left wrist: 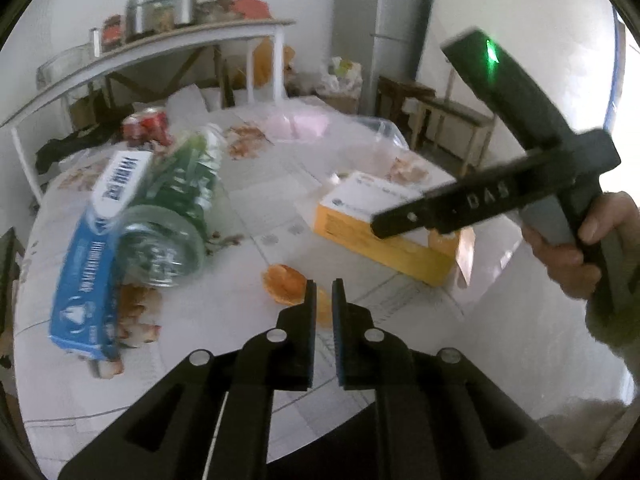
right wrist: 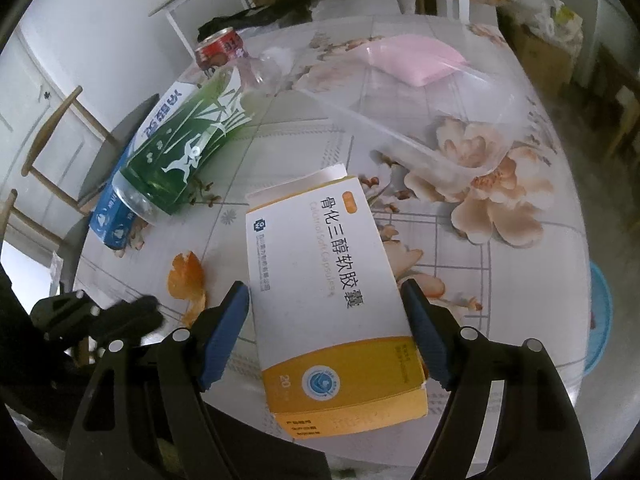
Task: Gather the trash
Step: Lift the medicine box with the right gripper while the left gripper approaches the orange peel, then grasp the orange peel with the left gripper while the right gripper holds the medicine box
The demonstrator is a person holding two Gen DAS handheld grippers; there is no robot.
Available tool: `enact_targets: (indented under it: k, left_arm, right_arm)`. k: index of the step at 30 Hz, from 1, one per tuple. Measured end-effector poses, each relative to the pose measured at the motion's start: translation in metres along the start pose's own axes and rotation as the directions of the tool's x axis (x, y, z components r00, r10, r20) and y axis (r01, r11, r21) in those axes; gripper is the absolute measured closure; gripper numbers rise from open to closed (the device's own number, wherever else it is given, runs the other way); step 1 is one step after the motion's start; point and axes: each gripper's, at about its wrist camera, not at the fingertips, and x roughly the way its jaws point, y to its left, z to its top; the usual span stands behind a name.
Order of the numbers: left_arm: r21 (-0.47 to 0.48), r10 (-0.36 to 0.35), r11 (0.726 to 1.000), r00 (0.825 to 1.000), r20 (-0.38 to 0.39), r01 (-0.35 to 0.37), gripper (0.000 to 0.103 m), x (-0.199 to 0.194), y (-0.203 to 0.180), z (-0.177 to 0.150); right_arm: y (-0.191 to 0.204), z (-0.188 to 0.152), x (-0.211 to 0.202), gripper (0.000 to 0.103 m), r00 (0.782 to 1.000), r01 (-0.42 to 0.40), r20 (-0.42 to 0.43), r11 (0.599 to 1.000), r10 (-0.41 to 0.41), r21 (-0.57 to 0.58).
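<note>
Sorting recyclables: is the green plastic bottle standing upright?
No, the green plastic bottle lies on its side across a blue carton.
</note>
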Motion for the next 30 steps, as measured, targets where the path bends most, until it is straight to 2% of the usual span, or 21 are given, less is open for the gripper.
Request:
enact_targets:
  k: [5,9,13,15,20,26,30]
  left_arm:
    - [-0.075,0.049,0.996,0.998,-0.033,-0.051,0.096,0.005,0.019,0.001]
    - [-0.163,-0.001,0.987,0.997,-0.079,-0.012,0.095,0.015,0.033,0.001]
    - [-0.217,-0.025,0.976,0.997,-0.075,0.008,0.079,0.014,0.039,0.002]
    - [-0.230,-0.033,0.973,0.997,-0.071,0.016,0.076,0.014,0.041,0.002]
    - [-0.246,-0.053,0.969,0.994,-0.091,0.029,0.076,0.020,0.041,0.004]
    - [-0.209,-0.020,0.978,0.992,-0.126,-0.007,0.076,0.030,0.036,0.005]
    - [-0.180,-0.018,0.984,0.991,-0.131,-0.006,0.086,0.033,0.031,0.005]
  right_arm:
    - [-0.002,-0.003,-0.002,0.030,1.000,-0.009,0.003,1.000,0.009,0.010]
    - [-0.002,-0.002,-0.004,0.030,1.000,-0.016,0.006,1.000,0.016,0.015]
    - [-0.003,-0.003,-0.004,0.030,1.000,-0.020,0.007,1.000,0.020,0.017]
    - [-0.004,-0.003,-0.003,0.030,1.000,-0.024,0.006,1.000,0.024,0.018]
    - [-0.006,-0.002,0.000,0.030,1.000,-0.029,-0.006,0.999,0.029,0.017]
    - [-0.007,-0.002,0.002,0.029,0.999,-0.040,-0.016,0.999,0.040,0.018]
    - [-0.008,-0.001,0.002,0.031,0.999,-0.044,-0.012,0.999,0.044,0.014]
